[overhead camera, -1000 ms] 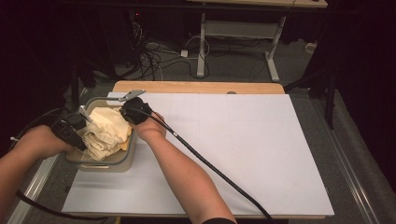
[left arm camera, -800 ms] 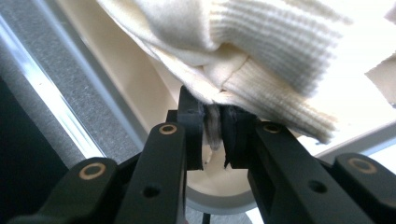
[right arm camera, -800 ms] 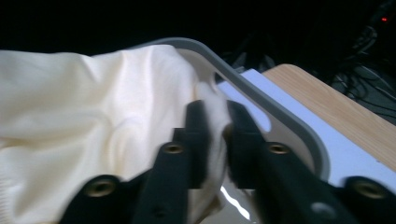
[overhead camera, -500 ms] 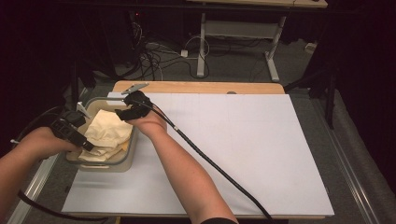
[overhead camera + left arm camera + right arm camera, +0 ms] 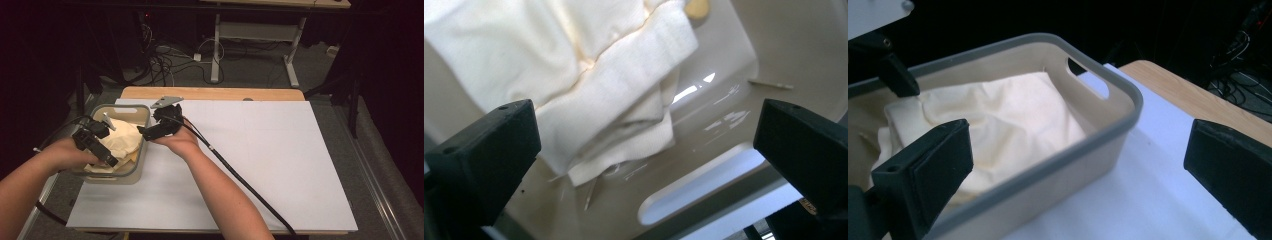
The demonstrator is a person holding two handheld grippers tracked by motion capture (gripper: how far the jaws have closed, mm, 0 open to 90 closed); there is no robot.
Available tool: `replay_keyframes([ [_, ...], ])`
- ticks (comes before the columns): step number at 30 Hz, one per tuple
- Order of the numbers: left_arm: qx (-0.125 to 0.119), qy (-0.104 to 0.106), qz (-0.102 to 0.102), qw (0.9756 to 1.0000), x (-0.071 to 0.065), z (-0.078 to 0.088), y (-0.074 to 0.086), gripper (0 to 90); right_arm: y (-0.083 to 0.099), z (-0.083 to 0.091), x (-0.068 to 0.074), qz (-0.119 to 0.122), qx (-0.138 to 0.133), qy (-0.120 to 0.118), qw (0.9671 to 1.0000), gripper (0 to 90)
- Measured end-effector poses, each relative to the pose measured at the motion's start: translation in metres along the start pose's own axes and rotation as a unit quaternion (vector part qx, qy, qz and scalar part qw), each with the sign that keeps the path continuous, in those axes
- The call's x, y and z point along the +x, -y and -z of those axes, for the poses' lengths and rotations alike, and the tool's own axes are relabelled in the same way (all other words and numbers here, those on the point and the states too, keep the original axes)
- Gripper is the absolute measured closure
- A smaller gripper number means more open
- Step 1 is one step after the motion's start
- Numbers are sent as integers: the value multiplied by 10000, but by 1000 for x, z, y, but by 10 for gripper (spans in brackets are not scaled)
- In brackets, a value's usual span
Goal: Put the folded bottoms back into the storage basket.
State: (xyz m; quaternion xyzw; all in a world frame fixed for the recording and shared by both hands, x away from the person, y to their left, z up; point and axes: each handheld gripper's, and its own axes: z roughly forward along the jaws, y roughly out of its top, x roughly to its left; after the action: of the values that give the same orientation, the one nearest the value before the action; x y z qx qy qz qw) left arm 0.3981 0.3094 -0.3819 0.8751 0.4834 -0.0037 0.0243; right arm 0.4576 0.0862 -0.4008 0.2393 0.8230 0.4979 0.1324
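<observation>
A beige bin with a grey rim (image 5: 143,150) stands at the table's left end, and a crumpled cream cloth (image 5: 122,139) lies inside it. My left gripper (image 5: 107,159) hangs over the bin's near left part. Its jaws have just been opening and stand wide apart above the cloth (image 5: 574,90) and the bin floor (image 5: 714,115), gripping nothing. My right gripper (image 5: 144,132) is at the bin's right wall, pointing left. Its jaws have also just been opening and hold nothing. They frame the bin rim (image 5: 1130,100) and the cloth (image 5: 998,120).
A white sheet (image 5: 260,160) covers the table to the right of the bin. A wooden board edge (image 5: 215,93) shows at the far side. The right gripper's black cable (image 5: 235,180) runs across the sheet toward the near edge. A desk frame and floor cables lie beyond.
Both grippers have opened and let go of the cloth, which now lies loose in the bin. The right gripper has drawn back to the bin's right wall. The left has shifted slightly toward the near side.
</observation>
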Motion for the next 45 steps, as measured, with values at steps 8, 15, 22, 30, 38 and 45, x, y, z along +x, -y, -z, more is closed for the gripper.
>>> replay_keyframes([
  [8, 90, 2, -52, 9999, -11, -4, -11, 0, 27, 31, -7, -55, -43, 125, 9999, 6],
  [15, 74, 33, -115, 9999, -23, -1, -21, 0, 56, 54, -20, -230, -6, 404, 9989, 7],
  [22, 113, -78, -229, 9996, -38, 4, -33, 0, 82, 79, -30, -326, 40, 638, 9974, 7],
  [30, 75, -274, -442, 9986, -61, 9, -50, 0, 108, 109, -40, -459, 67, 854, 9953, 7],
  [38, 106, -371, -675, 9970, -88, 11, -69, 0, 131, 144, -49, -469, 88, 1072, 9931, 7],
  [45, 138, -417, -852, 9954, -111, 7, -87, 0, 154, 175, -55, -560, 44, 1234, 9908, 7],
])
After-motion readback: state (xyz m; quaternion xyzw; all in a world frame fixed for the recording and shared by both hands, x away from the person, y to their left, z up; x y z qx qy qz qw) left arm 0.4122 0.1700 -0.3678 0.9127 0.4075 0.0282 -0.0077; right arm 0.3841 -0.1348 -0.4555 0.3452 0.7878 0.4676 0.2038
